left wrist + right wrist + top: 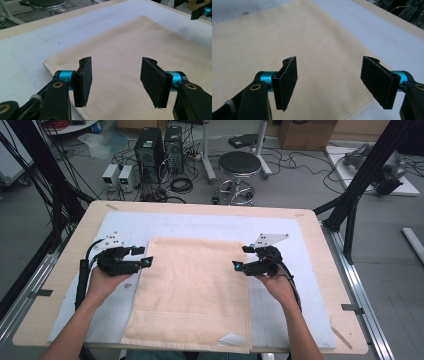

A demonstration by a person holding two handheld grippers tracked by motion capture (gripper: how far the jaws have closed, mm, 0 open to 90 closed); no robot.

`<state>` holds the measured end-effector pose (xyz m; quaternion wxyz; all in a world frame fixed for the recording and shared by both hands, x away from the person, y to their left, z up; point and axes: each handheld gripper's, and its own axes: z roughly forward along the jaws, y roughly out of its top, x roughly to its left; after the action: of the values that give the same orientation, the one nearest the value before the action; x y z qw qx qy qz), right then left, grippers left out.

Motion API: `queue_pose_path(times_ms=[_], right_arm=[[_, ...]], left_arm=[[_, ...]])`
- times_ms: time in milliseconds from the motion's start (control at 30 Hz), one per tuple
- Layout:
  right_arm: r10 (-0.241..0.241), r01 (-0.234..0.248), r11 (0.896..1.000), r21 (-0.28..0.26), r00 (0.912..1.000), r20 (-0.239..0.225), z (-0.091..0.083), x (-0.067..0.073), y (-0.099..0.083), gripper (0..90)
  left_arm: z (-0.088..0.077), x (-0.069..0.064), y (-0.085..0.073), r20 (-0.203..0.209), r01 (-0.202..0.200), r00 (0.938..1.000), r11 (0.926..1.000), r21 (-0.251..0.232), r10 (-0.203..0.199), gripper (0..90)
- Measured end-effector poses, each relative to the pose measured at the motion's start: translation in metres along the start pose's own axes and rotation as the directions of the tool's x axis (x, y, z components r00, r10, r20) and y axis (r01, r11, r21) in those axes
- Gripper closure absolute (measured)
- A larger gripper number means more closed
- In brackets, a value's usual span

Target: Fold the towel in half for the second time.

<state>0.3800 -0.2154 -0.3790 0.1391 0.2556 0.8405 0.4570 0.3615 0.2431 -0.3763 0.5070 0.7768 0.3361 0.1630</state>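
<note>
At frame centre the towel (192, 292) looks soft, limp; both tools, left (148, 262) and right (235, 265), gape empty at its side edges, the likely holds

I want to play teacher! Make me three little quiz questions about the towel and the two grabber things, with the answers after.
1. True or false: the left gripper is squeezing the beige towel.
2. What lies right under the towel? A) the white mat B) bare floor C) a plate
3. Fill in: the right gripper hovers at the towel's ____ edge, seen from the person's side.

Key:
1. False. Both grippers have their jaws wide apart, holding nothing.
2. A. The mat itself lies on the wooden table.
3. Right.
</note>
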Motion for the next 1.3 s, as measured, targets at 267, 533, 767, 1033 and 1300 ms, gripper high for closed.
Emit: queue_pose_path(times_ms=[267,533,767,1033,1300], right_arm=[[0.021,-0.022,1.0,0.014,0.9988,0.043,0.014,-0.032,0.022,29.9],[0.106,-0.109,0.993,0.037,0.9911,0.08,0.031,-0.061,0.005,30.3],[0.097,-0.106,0.99,0.097,0.9909,0.094,0.049,-0.066,-0.008,30.7],[0.138,-0.16,0.974,0.157,0.98,0.143,0.065,-0.076,-0.024,32.6],[0.186,-0.193,0.968,0.162,0.9809,0.056,0.073,-0.075,-0.027,71.0]], left_arm=[[0.02,0.033,0.022,-0.093,0.015,0.9956,0.999,0.041,-0.011,46.7],[0.048,0.059,0.001,-0.136,0.098,0.9874,0.9877,0.121,-0.082,46.9],[0.071,0.061,-0.012,-0.157,0.077,0.9861,0.9874,0.138,-0.055,48.6],[0.092,0.067,-0.028,-0.208,0.167,0.9692,0.9726,0.161,-0.132,49.9],[0.094,0.06,-0.025,-0.175,0.175,0.9738,0.9695,0.171,-0.145,80.4]])
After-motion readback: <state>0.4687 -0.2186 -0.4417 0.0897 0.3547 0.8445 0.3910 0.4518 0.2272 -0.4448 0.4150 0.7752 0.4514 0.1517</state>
